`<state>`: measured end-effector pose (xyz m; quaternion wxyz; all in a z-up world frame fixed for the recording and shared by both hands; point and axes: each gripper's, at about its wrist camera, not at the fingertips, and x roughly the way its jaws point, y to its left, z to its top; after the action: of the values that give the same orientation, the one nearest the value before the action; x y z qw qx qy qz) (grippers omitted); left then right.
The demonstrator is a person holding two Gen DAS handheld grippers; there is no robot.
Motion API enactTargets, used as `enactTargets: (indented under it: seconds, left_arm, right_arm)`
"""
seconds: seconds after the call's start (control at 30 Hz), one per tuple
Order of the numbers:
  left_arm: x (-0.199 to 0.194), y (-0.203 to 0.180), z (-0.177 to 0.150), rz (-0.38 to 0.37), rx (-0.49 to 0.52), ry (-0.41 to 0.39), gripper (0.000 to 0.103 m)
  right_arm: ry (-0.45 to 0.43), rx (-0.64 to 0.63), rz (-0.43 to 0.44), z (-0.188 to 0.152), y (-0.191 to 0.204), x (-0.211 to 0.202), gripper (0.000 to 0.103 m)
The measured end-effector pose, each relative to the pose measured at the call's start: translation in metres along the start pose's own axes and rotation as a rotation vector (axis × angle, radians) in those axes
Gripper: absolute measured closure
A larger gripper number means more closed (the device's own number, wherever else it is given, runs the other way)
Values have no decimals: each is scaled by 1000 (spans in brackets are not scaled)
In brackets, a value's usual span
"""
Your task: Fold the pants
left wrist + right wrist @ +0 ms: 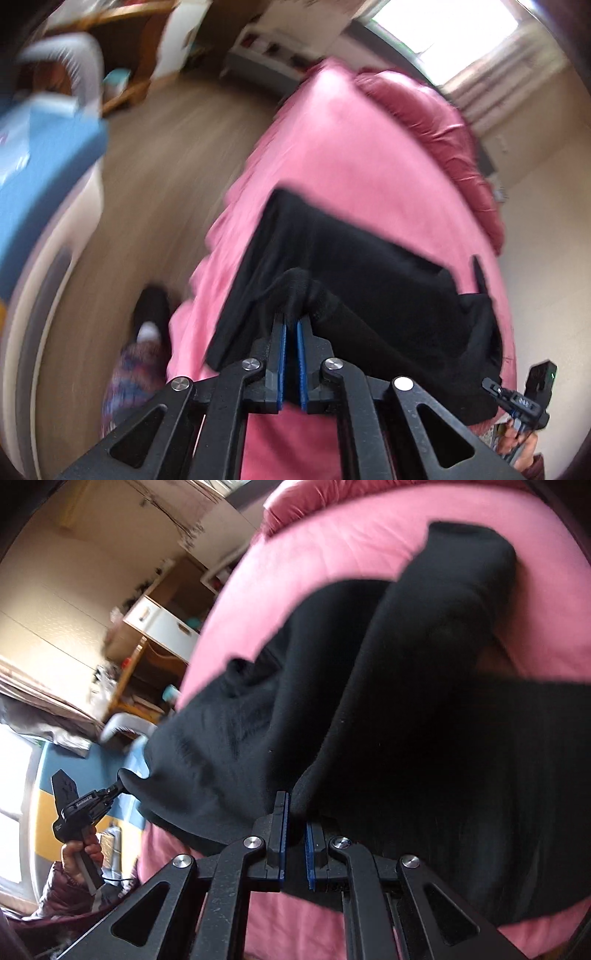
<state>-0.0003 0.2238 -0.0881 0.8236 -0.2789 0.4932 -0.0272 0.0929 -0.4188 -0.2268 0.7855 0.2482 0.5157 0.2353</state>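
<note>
Black pants [332, 251] lie on a bed with a pink cover [332, 147]. My left gripper [291, 321] is shut on a bunched edge of the pants and lifts it off the bed. My right gripper [296, 808] is shut on another edge of the pants [424, 701], which drape away from it over the pink cover [332, 546]. The left gripper also shows in the right wrist view [122, 775], pinching the fabric's far corner. The right gripper shows in the left wrist view [491, 386], at the pants' right end. The views are motion-blurred.
A wooden floor [166, 166] runs along the bed's left side. A foot in a dark shoe [149, 310] stands next to the bed. Wooden shelves [159, 638] and a blue-topped unit [40, 147] stand beyond. A red quilt [436, 122] is bunched at the bed's far end.
</note>
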Motion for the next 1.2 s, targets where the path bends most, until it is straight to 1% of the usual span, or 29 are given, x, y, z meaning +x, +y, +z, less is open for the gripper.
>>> enactTargets:
  seconds: [0.03,0.13,0.2,0.3,0.37,0.43,0.5,0.57,0.63,0.7,0.73,0.77,0.8,0.83,0.9,0.97,1.0,1.03,1.1,1.13,1.17,1.2]
  left_arm:
    - [3,5,-2,-5,-27,15,96]
    - [3,23,-9,-39,-156,50,81]
    - [-5,34,-13,-88,-253,51,80]
    - [-18,45,-19,-161,-364,36,77]
    - [-23,48,-25,-228,-428,31,72]
    - [-19,43,-26,-267,-450,44,67]
    - [-12,37,-25,-269,-464,65,62]
    - [-3,32,-18,-267,-481,85,60]
    - [5,25,-11,-244,-470,90,60]
    - [15,21,-5,-181,-458,97,64]
    - [18,17,-2,-162,-439,95,72]
    - [21,11,3,-134,-408,85,90]
    - [20,6,8,-118,-384,73,91]
    - [20,-1,15,-124,-361,55,92]
    - [7,-18,32,-173,-302,-11,94]
    - [-13,-32,45,-254,-237,-99,94]
    - [-23,-38,48,-269,-200,-129,94]
    - [-34,-42,50,-266,-157,-152,94]
    - [-35,-38,46,-246,-126,-140,94]
    - [-28,-32,41,-206,-118,-111,94]
    - [-14,-21,34,-152,-121,-53,94]
    - [1,-10,28,-113,-134,1,94]
  right_arm:
    - [15,9,-9,-6,-5,5,95]
    - [38,14,-37,-15,-11,16,95]
    - [45,13,-48,-15,-14,22,95]
    - [51,12,-55,-14,-17,27,95]
    - [55,8,-63,-12,-17,31,95]
    - [57,11,-66,-10,-14,35,95]
    - [57,15,-66,-10,-13,38,95]
    - [52,17,-64,-10,-13,38,95]
    - [47,19,-62,-11,-13,36,95]
    - [44,22,-60,-13,-15,36,95]
    - [43,21,-60,-13,-17,35,95]
    - [43,20,-62,-13,-15,35,95]
    - [44,19,-62,-12,-15,36,95]
    - [45,17,-62,-13,-17,33,95]
    - [38,11,-61,-11,-14,29,95]
    - [6,10,-21,-7,-8,19,95]
    - [-10,3,-1,-5,-4,14,95]
    - [-26,-17,17,-4,1,6,95]
    - [-32,-47,20,-6,5,-2,95]
    - [-22,-49,19,-8,4,-1,95]
    - [-9,-49,14,-11,3,1,95]
    - [10,-53,-4,-14,2,6,95]
